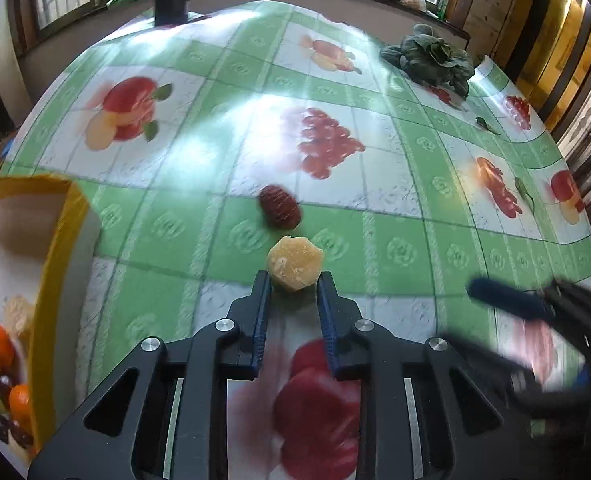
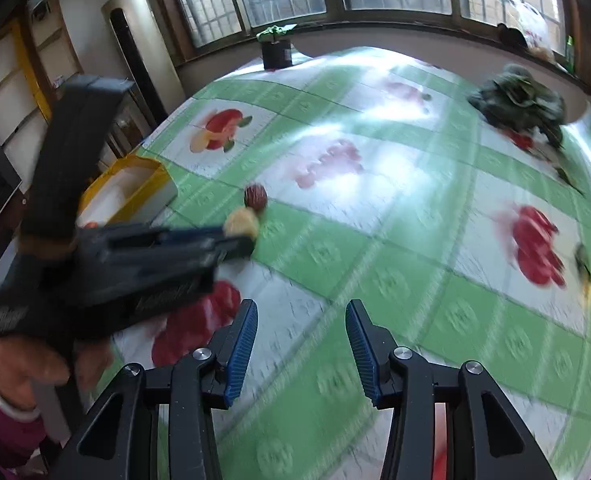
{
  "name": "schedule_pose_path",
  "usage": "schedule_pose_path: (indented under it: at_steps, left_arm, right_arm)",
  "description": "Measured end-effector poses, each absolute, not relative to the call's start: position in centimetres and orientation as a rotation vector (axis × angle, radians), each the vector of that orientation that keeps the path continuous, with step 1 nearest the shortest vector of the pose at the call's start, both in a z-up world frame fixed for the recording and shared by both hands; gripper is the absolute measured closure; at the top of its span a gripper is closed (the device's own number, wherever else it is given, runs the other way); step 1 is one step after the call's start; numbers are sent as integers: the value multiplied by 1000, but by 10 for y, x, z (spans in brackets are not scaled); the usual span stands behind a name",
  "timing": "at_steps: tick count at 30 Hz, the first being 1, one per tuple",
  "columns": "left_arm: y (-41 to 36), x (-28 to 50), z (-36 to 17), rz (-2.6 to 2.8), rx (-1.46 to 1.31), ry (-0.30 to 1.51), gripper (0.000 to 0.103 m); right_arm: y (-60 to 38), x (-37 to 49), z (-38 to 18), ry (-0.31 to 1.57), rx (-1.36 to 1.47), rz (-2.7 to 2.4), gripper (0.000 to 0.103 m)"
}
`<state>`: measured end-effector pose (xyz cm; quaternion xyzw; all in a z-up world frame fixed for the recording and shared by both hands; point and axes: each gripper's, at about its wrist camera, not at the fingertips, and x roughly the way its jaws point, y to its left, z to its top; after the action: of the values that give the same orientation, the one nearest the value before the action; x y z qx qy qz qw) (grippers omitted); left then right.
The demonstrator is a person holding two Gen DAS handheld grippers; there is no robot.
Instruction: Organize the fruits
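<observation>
Between left gripper (image 1: 294, 280) fingers, yellow fruit chunk (image 1: 294, 263)

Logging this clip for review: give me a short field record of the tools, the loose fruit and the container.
left tool: closed on yellow fruit piece, at the tablecloth
right tool: open, holds nothing
red fruit: on tablecloth, just beyond the yellow piece
yellow-rimmed box: left edge, holds small fruits
leafy greens: far right
</observation>
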<state>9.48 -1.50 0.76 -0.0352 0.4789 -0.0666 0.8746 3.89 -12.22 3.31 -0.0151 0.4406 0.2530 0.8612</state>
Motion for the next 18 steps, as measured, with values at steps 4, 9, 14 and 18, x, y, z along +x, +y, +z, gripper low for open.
schedule_pose_path:
  at_steps: [4,9,14,18]
  left_arm:
    - [5,77,12,-107,-97,991,80]
    - [27,58,19,-52,-114,962,86]
    - [36,53,22,-44,-108,949,86]
    - [41,56,15,-65,-132,974,86]
  right_arm:
    - [-103,57,34,912,-44,561,58]
    - [-64,80,33,893,-64,613,58]
    - [-32,105,17,914,-112,608,63]
    - [-30,105,16,901,-180,568,81]
